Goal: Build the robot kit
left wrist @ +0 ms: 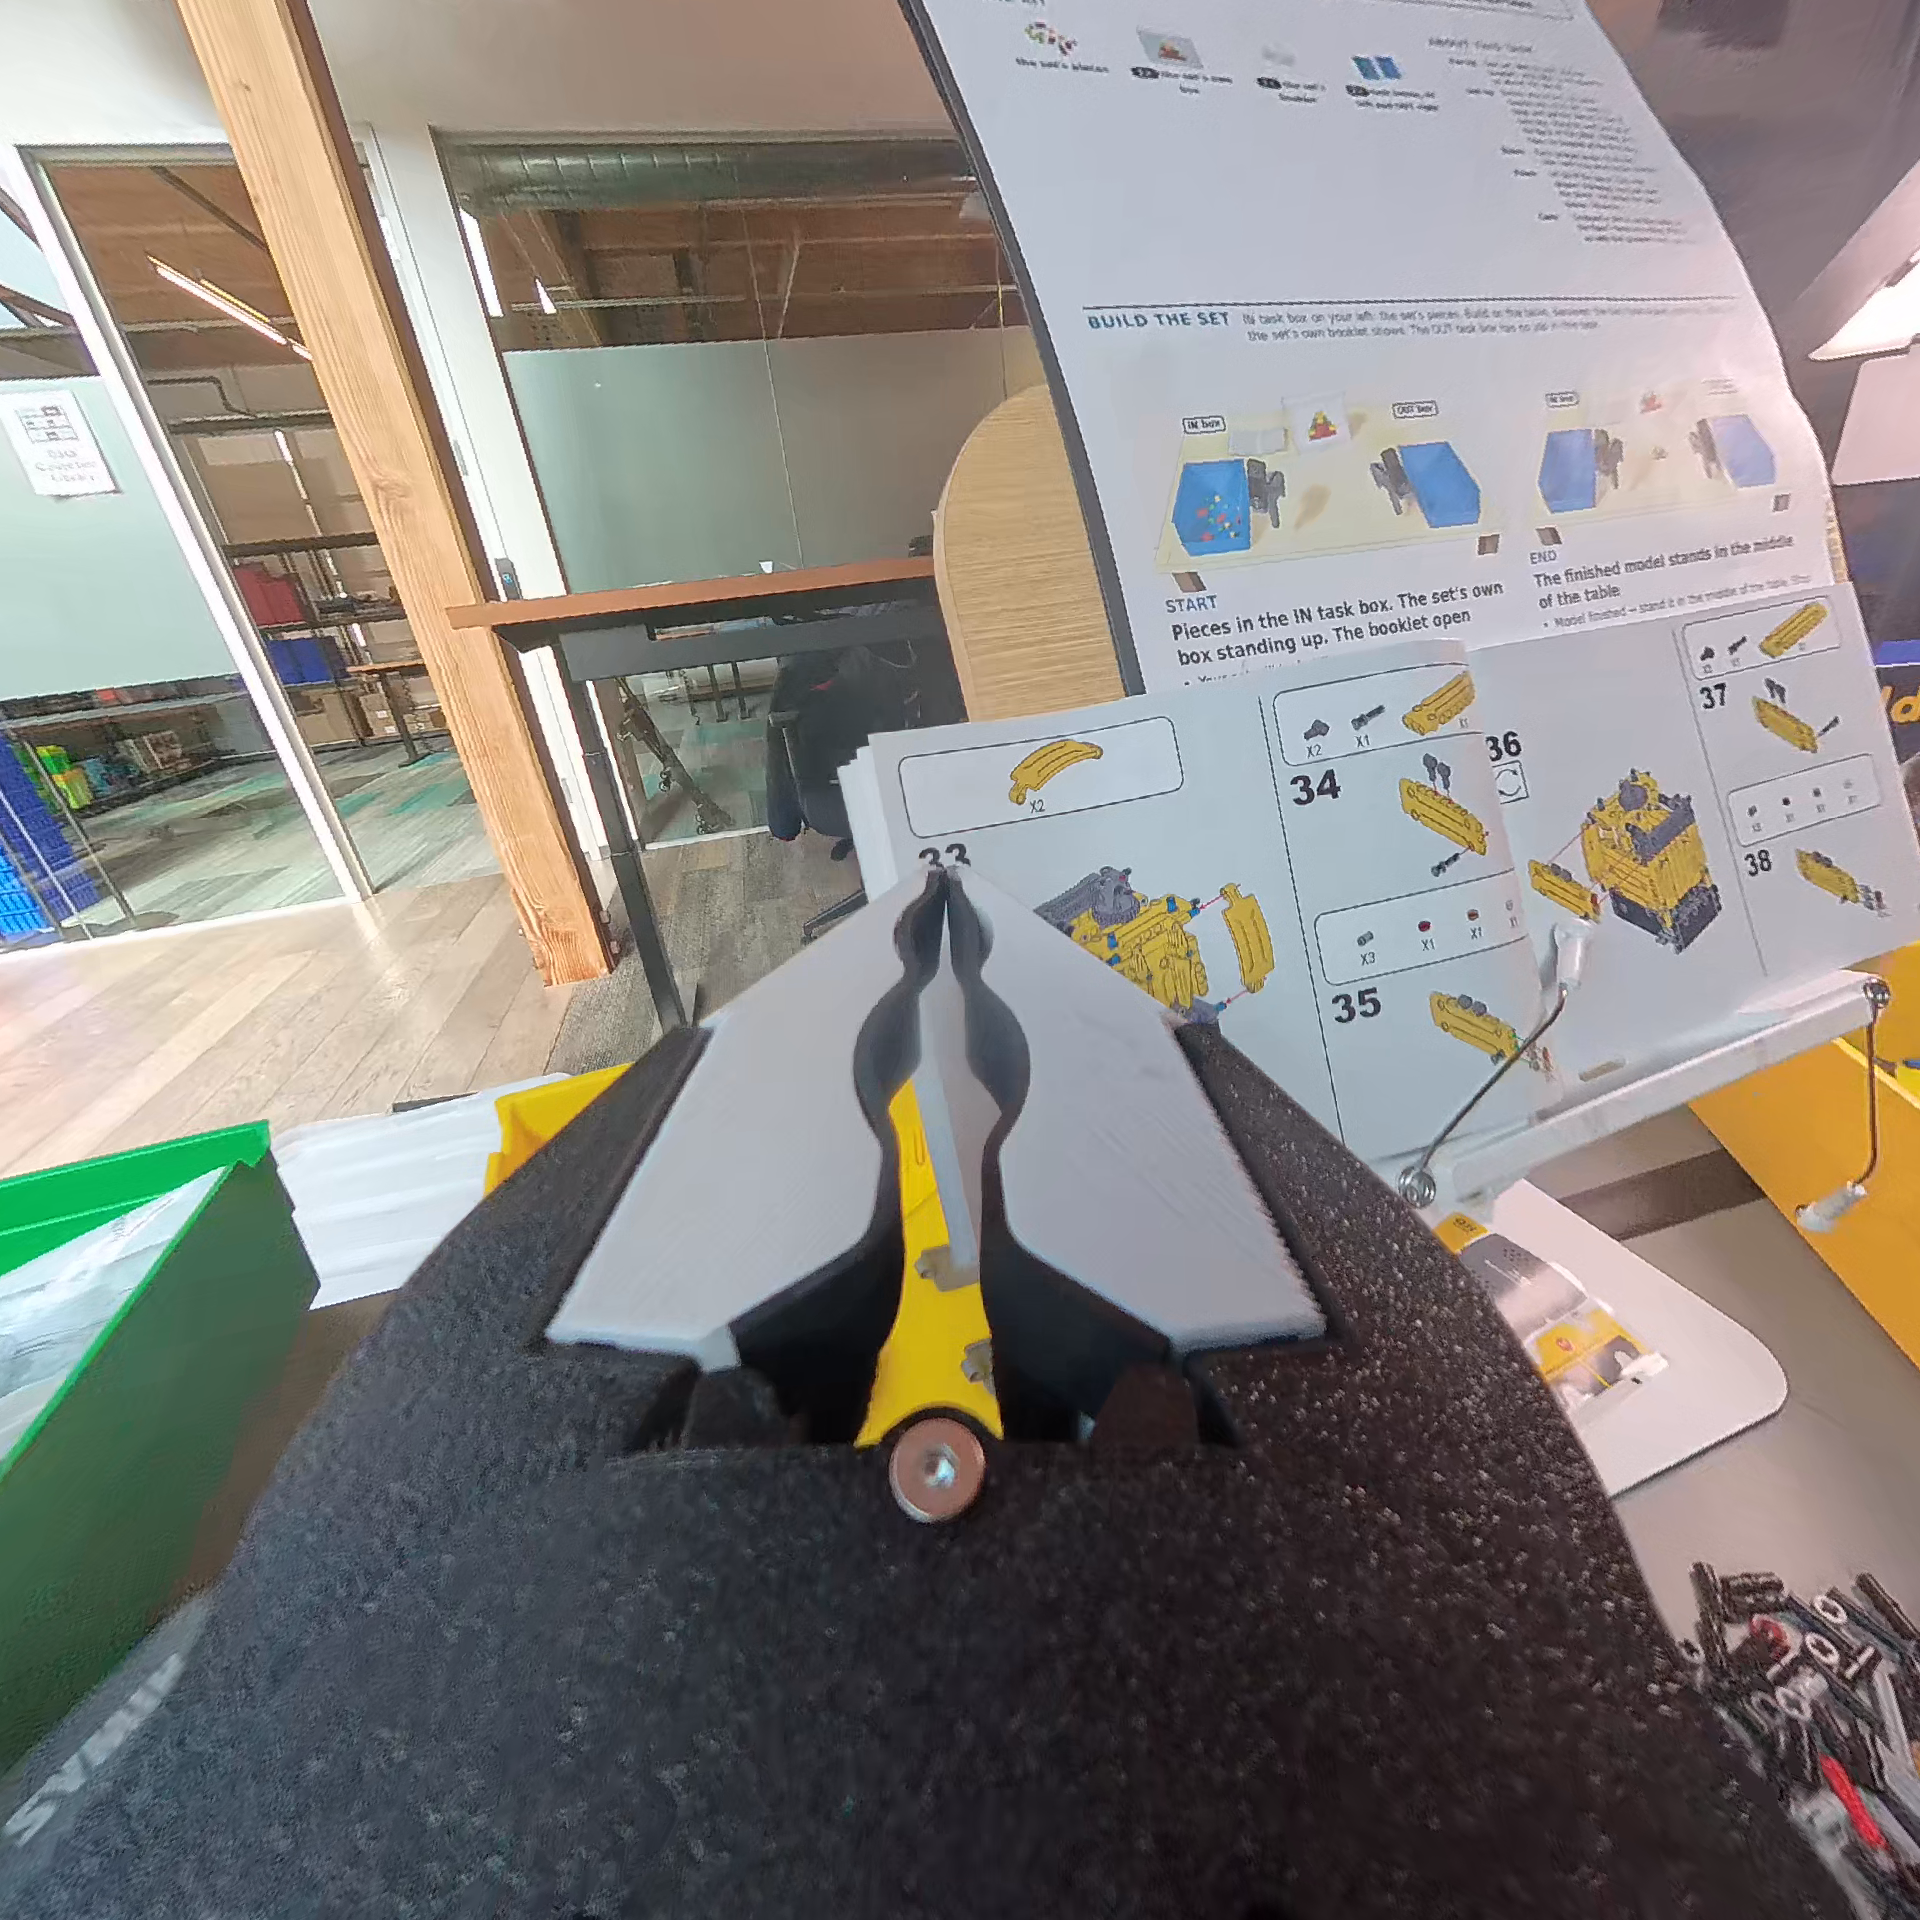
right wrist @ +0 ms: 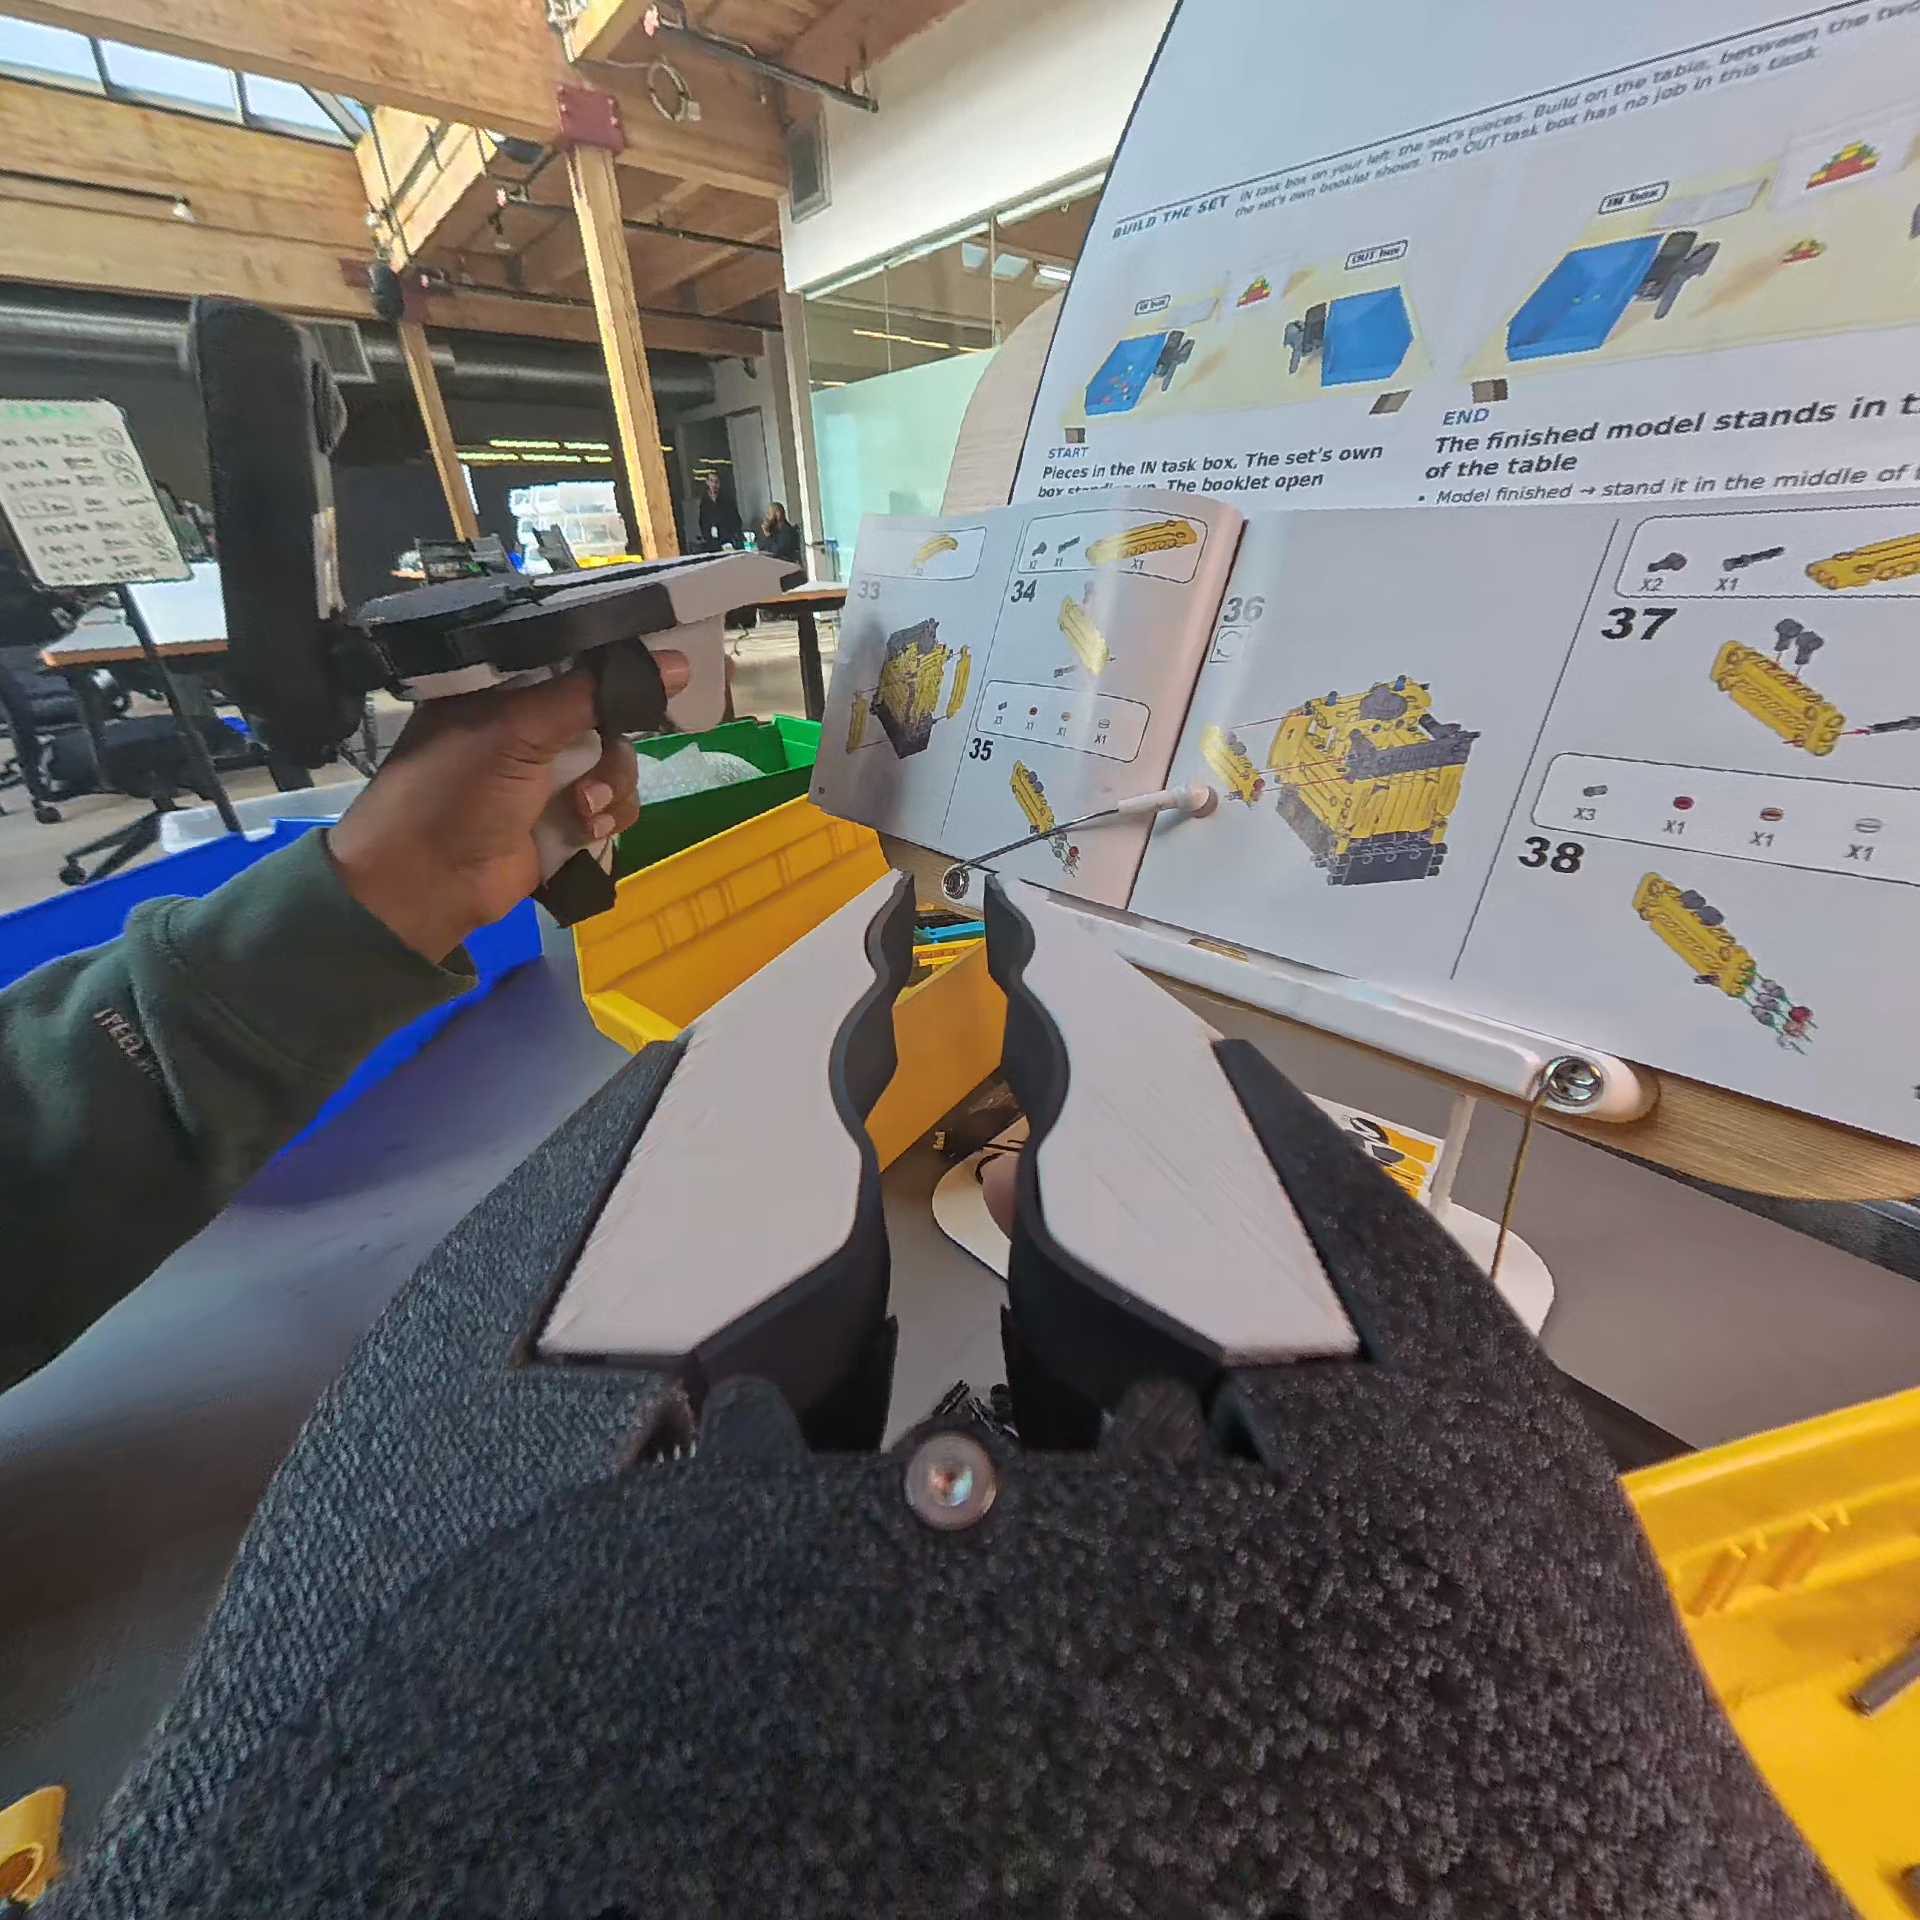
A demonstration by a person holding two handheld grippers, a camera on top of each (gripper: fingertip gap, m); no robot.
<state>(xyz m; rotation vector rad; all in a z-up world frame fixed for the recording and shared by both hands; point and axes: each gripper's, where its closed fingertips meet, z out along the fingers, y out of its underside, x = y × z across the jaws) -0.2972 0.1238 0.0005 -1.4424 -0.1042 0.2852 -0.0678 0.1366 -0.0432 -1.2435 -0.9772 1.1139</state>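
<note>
My left gripper [left wrist: 945,883] is shut, its fingertips touching in front of an open instruction booklet [left wrist: 1351,883]. A yellow piece [left wrist: 925,1320] and a thin grey rod [left wrist: 951,1174] show in the gap between its fingers; I cannot tell whether they are clamped or lie below. My right gripper [right wrist: 948,894] is open by a narrow gap and empty, pointing at the lower edge of the booklet [right wrist: 1403,727]. The left gripper [right wrist: 779,577] also shows in the right wrist view, held up by a hand [right wrist: 499,790] over the bins.
The booklet rests on a white stand [left wrist: 1662,1351] with wire page clips; a large printed sheet [left wrist: 1403,364] stands behind. Green bin [left wrist: 156,1299], yellow bin [right wrist: 727,935] and blue bin [right wrist: 208,883] sit left. Another yellow bin [right wrist: 1787,1610] sits near right. Small black parts [left wrist: 1818,1714] lie piled.
</note>
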